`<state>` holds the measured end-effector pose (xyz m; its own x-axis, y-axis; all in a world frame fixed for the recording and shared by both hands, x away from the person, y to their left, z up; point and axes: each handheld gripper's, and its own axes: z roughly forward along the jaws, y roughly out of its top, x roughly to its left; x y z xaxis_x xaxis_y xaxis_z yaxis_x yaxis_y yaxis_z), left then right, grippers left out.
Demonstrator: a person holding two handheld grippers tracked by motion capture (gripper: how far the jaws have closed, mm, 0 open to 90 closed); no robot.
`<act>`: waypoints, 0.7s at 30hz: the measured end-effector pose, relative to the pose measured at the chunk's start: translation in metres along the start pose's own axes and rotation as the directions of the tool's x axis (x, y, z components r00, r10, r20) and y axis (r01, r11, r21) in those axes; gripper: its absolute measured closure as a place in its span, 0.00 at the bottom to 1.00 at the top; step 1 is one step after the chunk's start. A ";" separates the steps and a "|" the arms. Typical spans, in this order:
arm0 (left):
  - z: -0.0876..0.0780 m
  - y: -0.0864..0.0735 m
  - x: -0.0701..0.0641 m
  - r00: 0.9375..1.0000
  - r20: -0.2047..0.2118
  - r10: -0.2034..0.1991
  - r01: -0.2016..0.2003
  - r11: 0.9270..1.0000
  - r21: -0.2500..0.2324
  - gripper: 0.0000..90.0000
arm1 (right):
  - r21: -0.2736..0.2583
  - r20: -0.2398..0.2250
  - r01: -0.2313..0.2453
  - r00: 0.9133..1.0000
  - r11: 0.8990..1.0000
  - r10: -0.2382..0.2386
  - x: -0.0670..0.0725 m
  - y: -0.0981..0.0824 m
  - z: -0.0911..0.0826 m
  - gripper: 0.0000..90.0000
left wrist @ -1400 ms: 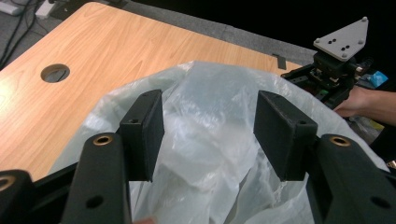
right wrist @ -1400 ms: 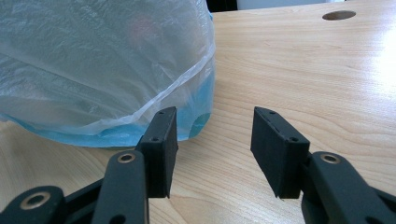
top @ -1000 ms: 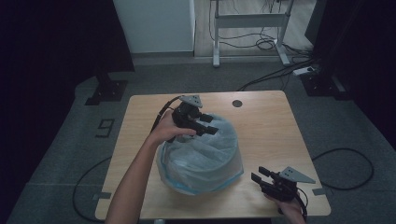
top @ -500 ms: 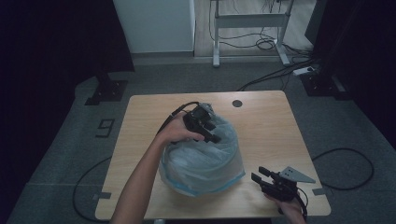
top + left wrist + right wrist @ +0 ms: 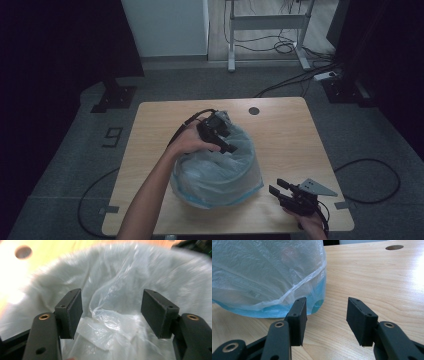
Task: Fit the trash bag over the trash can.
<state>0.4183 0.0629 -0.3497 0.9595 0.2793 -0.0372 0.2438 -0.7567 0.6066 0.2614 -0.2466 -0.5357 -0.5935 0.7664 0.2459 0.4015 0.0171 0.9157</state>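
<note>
Item: bin (image 5: 192, 199), blue, lined with a clear bag (image 5: 220, 170); it is being kept near the middle of the table (image 5: 285, 135), toward the near edge. The bag is being draped over the rim and down the outside wall, so that only a blue band is being shown at the base; in the right gripper view the bag's edge (image 5: 294, 291) is being seen running across the bin (image 5: 287, 308) just above that band.

Left gripper (image 5: 223, 141): it is being held over the far rim of the bin, pointed down into the opening. Its jaws have just been opening and are being held apart. In the left gripper view the crumpled bag (image 5: 110, 320) is being seen lying between and below the two pads (image 5: 75, 307), inside the bin; no pad is being pressed on the film, though whether the left pad is brushing a fold cannot be told.

Right gripper (image 5: 279, 189): it is being rested low at the near right corner of the table, well apart from the left one. Its jaws are being held apart with nothing between them. The bin is being seen just beyond and to the left of its left pad (image 5: 299, 315); bare table (image 5: 372, 277) is being shown in the gap
</note>
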 end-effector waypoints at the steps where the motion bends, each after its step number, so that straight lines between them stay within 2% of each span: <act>1: -0.007 -0.001 -0.001 1.000 0.001 -0.002 0.002 1.000 -0.026 0.37 | -0.001 0.001 -0.001 1.000 1.000 0.001 0.000 0.000 0.000 0.55; 5: -0.028 -0.009 -0.004 1.000 -0.001 -0.005 0.005 0.996 -0.089 0.37 | 0.001 0.000 0.003 1.000 1.000 -0.003 0.001 0.000 0.001 0.55; 8: -0.039 -0.017 -0.008 1.000 0.001 -0.012 0.012 0.993 -0.116 0.37 | 0.003 0.000 0.004 1.000 1.000 -0.004 0.001 0.000 0.001 0.55; 15: -0.056 -0.043 -0.013 0.999 -0.016 -0.032 0.030 0.994 -0.107 0.37 | 0.006 -0.001 0.005 1.000 1.000 -0.005 0.003 -0.001 0.002 0.54; 21: -0.058 -0.057 -0.012 0.998 -0.015 -0.055 0.053 0.993 -0.109 0.37 | 0.017 -0.008 0.016 1.000 1.000 -0.016 0.006 -0.002 0.007 0.54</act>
<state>0.3849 0.1372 -0.3372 0.9424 0.3294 -0.0586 0.2774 -0.6716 0.6870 0.2615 -0.2374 -0.5380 -0.6056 0.7605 0.2343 0.4040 0.0402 0.9139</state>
